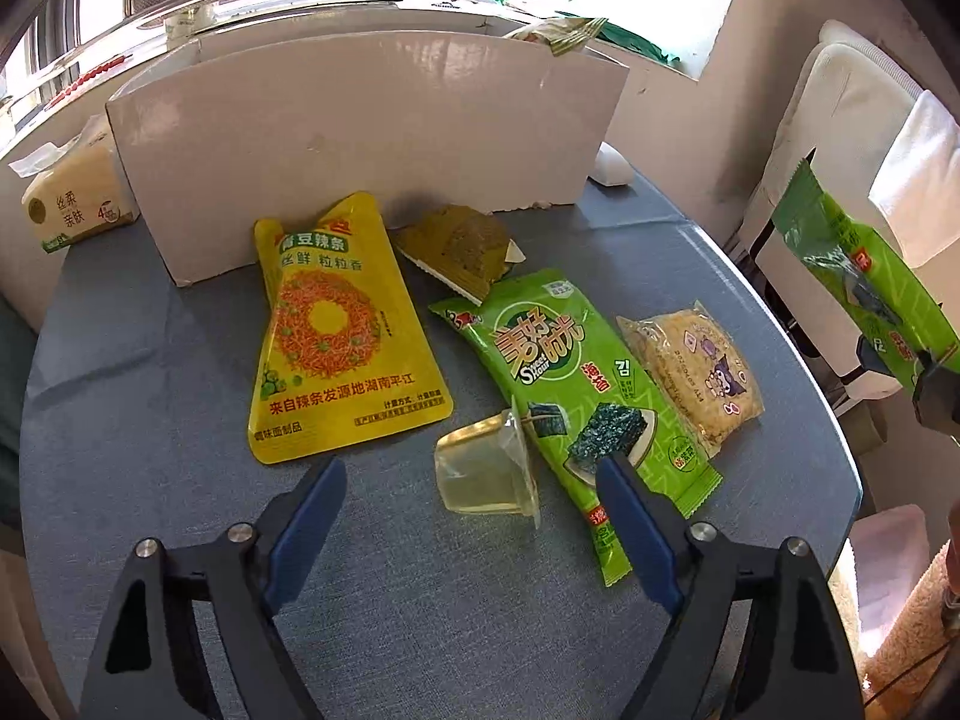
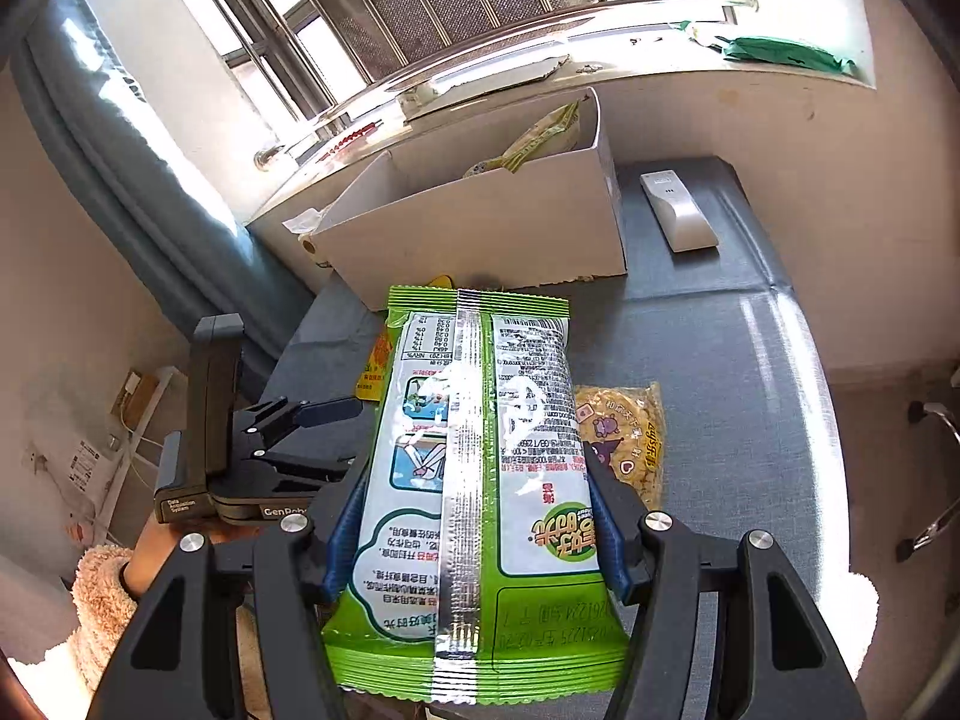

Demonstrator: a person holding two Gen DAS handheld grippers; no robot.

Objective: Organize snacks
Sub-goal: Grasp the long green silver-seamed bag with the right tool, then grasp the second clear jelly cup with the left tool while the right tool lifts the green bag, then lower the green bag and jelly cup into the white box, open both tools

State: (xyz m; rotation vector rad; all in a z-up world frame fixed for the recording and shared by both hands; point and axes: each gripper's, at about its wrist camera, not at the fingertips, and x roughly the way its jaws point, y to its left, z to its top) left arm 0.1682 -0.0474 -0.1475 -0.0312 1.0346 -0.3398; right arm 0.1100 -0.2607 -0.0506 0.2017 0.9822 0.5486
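Observation:
My right gripper (image 2: 480, 480) is shut on a green seaweed snack packet (image 2: 474, 480) and holds it in the air, back side up, in front of the white cardboard box (image 2: 480, 234); the packet also shows at the right of the left wrist view (image 1: 864, 276). My left gripper (image 1: 474, 474) is open and empty, low over the table, just short of a clear jelly cup (image 1: 486, 468). On the blue-grey table lie a yellow spicy-strip pouch (image 1: 336, 336), a second green seaweed packet (image 1: 576, 384), a Kuromi noodle-snack pack (image 1: 696, 372) and a brownish wrapped snack (image 1: 462, 246).
The white box (image 1: 360, 144) stands at the table's back with a snack bag (image 2: 540, 138) inside. A tissue pack (image 1: 72, 204) sits left of the box, a white remote-like device (image 2: 678, 210) to its right. White chairs (image 1: 840, 138) stand past the table's right edge.

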